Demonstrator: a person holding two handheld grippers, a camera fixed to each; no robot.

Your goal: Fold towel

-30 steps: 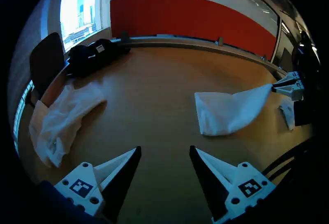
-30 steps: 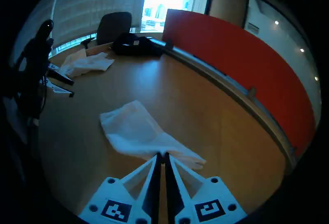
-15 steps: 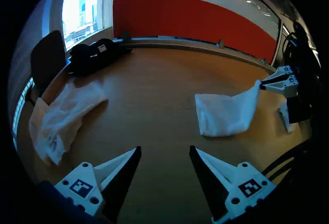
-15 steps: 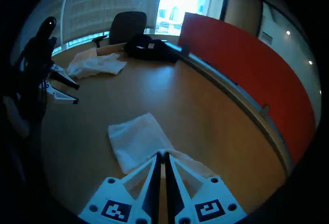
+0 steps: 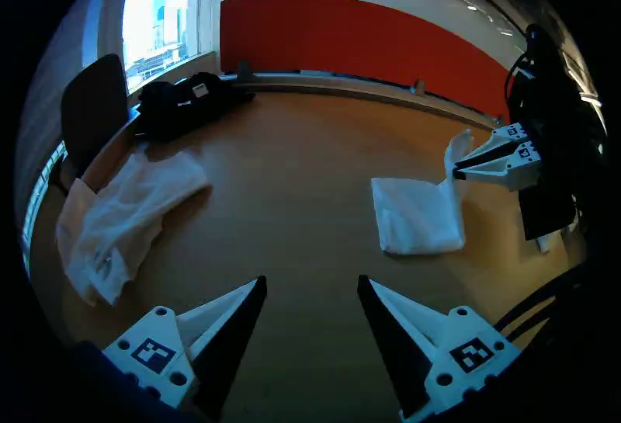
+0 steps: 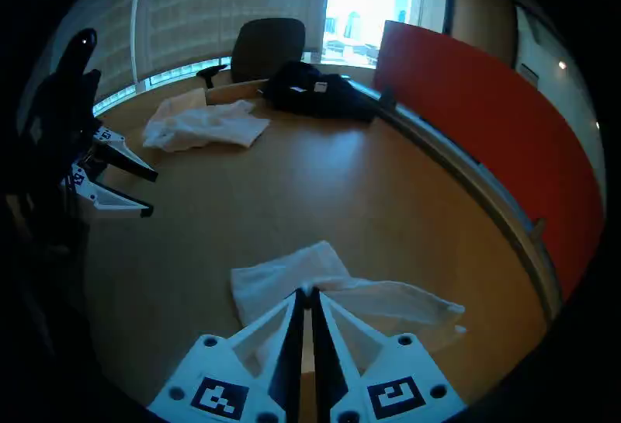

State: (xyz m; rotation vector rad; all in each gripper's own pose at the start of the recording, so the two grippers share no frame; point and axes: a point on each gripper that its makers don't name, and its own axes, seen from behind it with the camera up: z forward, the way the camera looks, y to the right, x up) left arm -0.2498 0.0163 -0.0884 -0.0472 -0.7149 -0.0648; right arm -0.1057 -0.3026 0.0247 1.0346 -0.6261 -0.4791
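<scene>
We are judging the fold half-made: right gripper [image 6: 307, 292] is pinching the raised edge of the white cloth towel [image 6: 283, 277]; left gripper [image 5: 310, 280] is hanging wide open, empty. Next calls for laying that edge across.

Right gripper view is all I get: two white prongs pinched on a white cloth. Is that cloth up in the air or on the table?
Observer: Both. In the left gripper view, the right gripper holds one edge of the towel raised off the table; the rest lies flat.
Operator: So is it folded over yet?
Observer: Not yet. The raised edge stands at the side of the flat part, not laid across it.
Operator: Anything behind my prongs?
Observer: A small white piece, cloth or paper I cannot tell, lies near the table's edge behind the right gripper.
</scene>
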